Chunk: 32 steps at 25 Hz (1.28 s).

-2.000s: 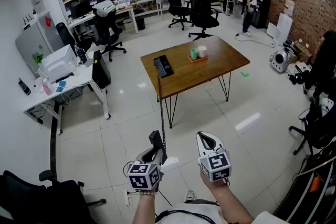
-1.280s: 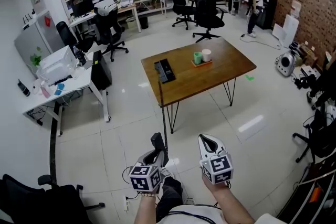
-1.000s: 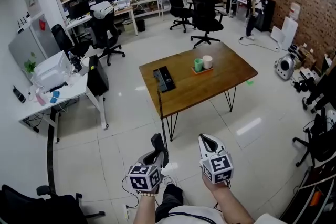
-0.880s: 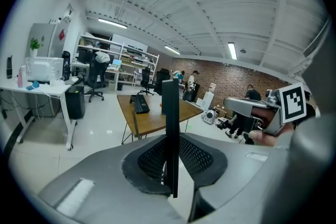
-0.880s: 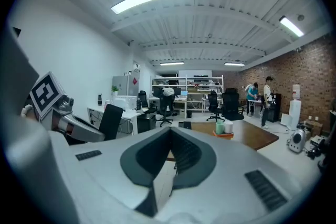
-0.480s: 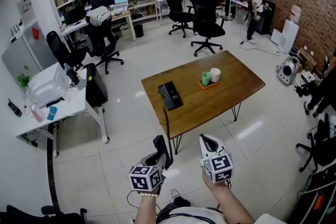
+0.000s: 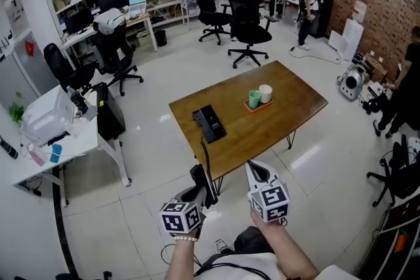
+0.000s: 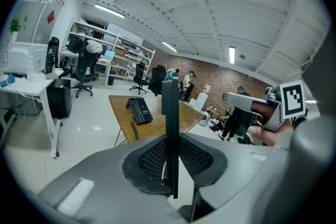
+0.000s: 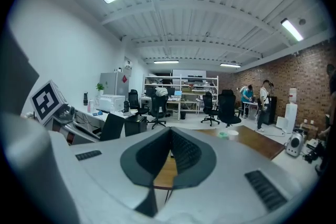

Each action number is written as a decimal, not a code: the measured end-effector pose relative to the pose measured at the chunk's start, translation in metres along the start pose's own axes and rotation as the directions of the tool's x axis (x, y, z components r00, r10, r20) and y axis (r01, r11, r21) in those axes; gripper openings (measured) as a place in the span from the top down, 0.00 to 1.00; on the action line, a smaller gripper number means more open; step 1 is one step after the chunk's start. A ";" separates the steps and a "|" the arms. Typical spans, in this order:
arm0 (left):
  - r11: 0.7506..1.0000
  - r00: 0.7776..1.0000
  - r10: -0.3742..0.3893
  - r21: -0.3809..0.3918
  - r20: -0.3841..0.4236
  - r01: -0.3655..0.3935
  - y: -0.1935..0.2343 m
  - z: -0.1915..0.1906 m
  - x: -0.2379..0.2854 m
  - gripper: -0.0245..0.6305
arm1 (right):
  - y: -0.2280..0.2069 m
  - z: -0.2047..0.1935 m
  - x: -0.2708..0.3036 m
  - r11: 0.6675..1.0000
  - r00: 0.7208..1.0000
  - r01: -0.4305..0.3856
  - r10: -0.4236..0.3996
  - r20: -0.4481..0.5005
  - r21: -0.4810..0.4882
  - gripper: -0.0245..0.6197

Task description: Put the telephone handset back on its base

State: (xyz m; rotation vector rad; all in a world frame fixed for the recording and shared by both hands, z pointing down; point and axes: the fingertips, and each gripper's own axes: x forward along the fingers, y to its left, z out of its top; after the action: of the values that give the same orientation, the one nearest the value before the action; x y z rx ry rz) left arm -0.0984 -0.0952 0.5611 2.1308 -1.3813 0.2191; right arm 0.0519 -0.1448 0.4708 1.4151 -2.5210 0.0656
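The black telephone base lies on the near left part of the wooden table. Its coiled cord hangs off the table's front edge down to the black handset. My left gripper is shut on that handset, low and just short of the table. In the left gripper view the handset stands edge-on between the jaws of the left gripper, with the base ahead on the table. My right gripper is beside it, shut and holding nothing; in its own view the right gripper has its jaws together.
A green cup and a white cup sit on an orange tray mid-table. Office chairs stand behind the table, a white desk is at the left, and people stand at the far brick wall.
The table has come much closer and now lies right ahead of both grippers. The left gripper keeps its hold on the handset; the right one stays shut.
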 end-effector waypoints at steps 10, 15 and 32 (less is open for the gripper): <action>0.994 0.996 -0.094 -0.061 0.005 0.094 0.020 0.019 0.045 0.86 | -0.013 -0.002 0.043 1.000 1.000 0.001 -0.001 -0.018 0.011 0.96; 0.955 0.972 -0.236 -0.182 0.012 0.234 0.045 0.030 0.084 0.86 | -0.025 -0.003 0.074 1.000 1.000 0.009 -0.009 -0.013 0.013 0.96; 0.867 0.929 -0.367 -0.383 -0.053 0.321 0.134 0.055 0.247 0.86 | -0.072 -0.014 0.199 0.998 0.996 -0.063 0.063 -0.066 -0.002 0.96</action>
State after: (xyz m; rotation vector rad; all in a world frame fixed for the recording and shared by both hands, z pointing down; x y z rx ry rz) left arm -0.1139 -0.3576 0.6745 1.9622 -0.8656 -0.0492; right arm 0.0162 -0.3464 0.5253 1.3101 -2.5101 0.1160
